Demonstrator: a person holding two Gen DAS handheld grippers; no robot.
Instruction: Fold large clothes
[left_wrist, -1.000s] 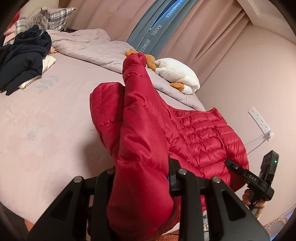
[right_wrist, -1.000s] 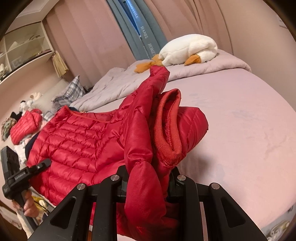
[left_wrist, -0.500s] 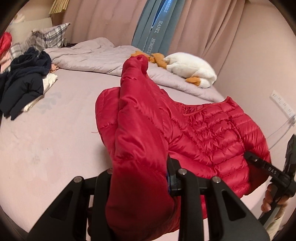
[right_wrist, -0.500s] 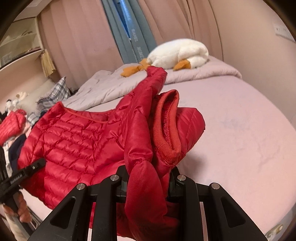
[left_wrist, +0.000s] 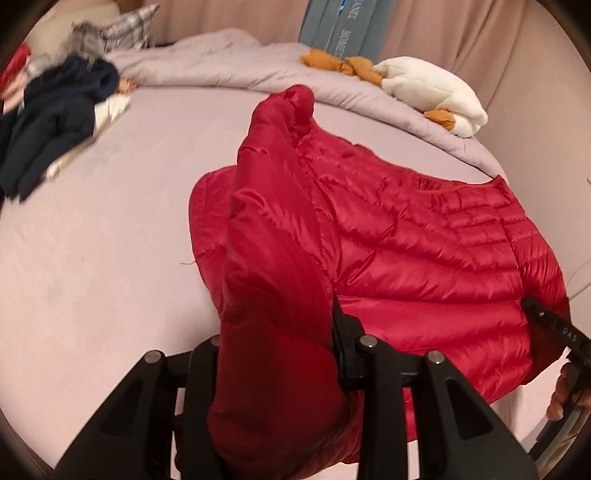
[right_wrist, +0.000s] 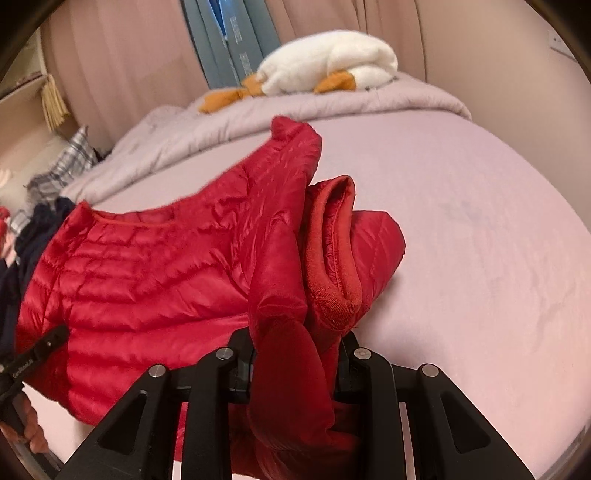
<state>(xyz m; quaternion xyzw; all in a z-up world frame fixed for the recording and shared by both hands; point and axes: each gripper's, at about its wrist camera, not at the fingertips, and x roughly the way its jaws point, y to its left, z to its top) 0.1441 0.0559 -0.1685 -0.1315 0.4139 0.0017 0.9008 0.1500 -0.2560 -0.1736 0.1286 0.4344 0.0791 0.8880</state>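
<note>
Jaws of both grippers clamp red jacket (left_wrist: 406, 251) over pink bed (left_wrist: 92, 258).

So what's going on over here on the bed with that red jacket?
A person is folding a red puffer jacket on the bed, with a handheld gripper in each hand. The left gripper and the right gripper are each clamped on a bunch of the jacket's fabric, one at each side. The left jaws have just been opening slightly, fabric between them.

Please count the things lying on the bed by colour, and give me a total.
Red: 1, the puffer jacket
Dark navy: 1, a pile of clothes
White with orange: 1, the plush goose
Grey: 1, the quilt
Total: 4
</note>
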